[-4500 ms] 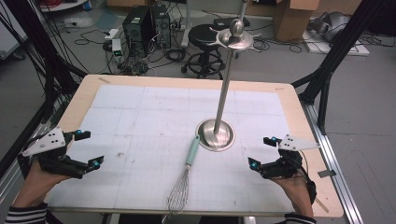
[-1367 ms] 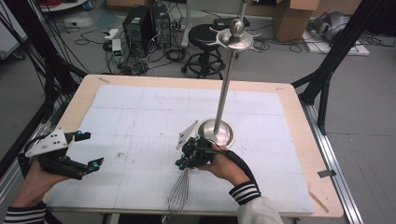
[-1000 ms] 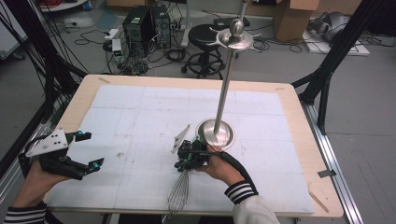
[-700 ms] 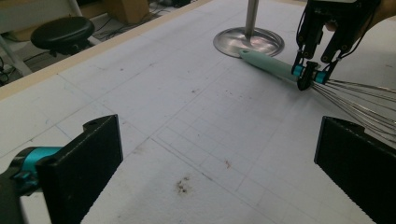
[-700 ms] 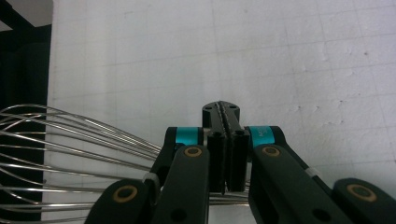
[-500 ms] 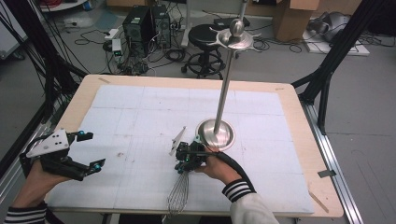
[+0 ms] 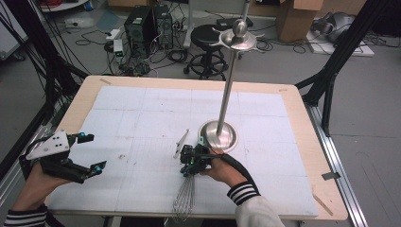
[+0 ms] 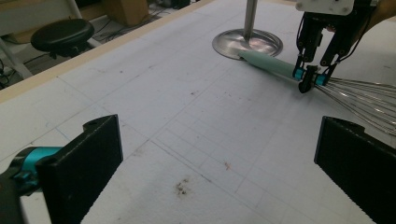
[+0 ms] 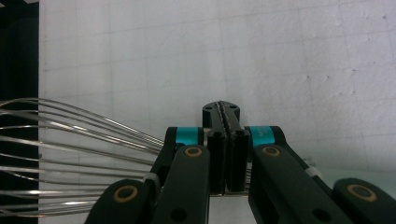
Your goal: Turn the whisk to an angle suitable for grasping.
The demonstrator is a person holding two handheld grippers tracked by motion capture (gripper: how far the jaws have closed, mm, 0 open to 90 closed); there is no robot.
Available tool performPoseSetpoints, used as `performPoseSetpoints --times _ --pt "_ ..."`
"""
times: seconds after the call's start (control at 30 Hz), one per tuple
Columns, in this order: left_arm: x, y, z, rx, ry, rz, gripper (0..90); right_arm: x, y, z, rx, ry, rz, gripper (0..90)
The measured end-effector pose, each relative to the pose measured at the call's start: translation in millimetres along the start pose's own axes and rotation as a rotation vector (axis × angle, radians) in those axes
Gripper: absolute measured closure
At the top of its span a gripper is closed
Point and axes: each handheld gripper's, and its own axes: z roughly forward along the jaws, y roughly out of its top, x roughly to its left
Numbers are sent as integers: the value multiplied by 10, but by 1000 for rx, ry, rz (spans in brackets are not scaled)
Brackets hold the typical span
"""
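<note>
The whisk (image 7: 189,189) lies at the near middle of the table (image 7: 293,101), just near of the stand (image 7: 218,135), and is already clamped at its neck by the right gripper (image 7: 188,166). It is not yet lifted, and hanging it on the stand is probably what is left. The left gripper (image 7: 90,153) waits at the near left, spread wide and empty.

A wooden table (image 7: 302,123) carries a white mat (image 7: 156,118), whisk (image 7: 185,201) and metal stand (image 7: 218,136).

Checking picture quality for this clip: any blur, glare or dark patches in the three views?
High view: evenly lit and sharp, glare only on the steel stand base. Left gripper view: its near jaws look soft, the whisk beyond is clear. Right gripper view: the left edge falls dark behind the whisk wires.
</note>
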Motion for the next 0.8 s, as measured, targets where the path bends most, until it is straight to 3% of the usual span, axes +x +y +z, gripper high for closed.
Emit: performPoseSetpoints --times 0.43,0.57,0.8 --pt "-1 3 -5 -2 2 -2 17 32 -110 -57 48 10 -13 900" --pt "-1 4 -3 2 1 4 17 45 -194 -112 58 9 14 900" --pt "-4 5 -1 0 1 2 17 41 -313 -154 76 7 14 900"
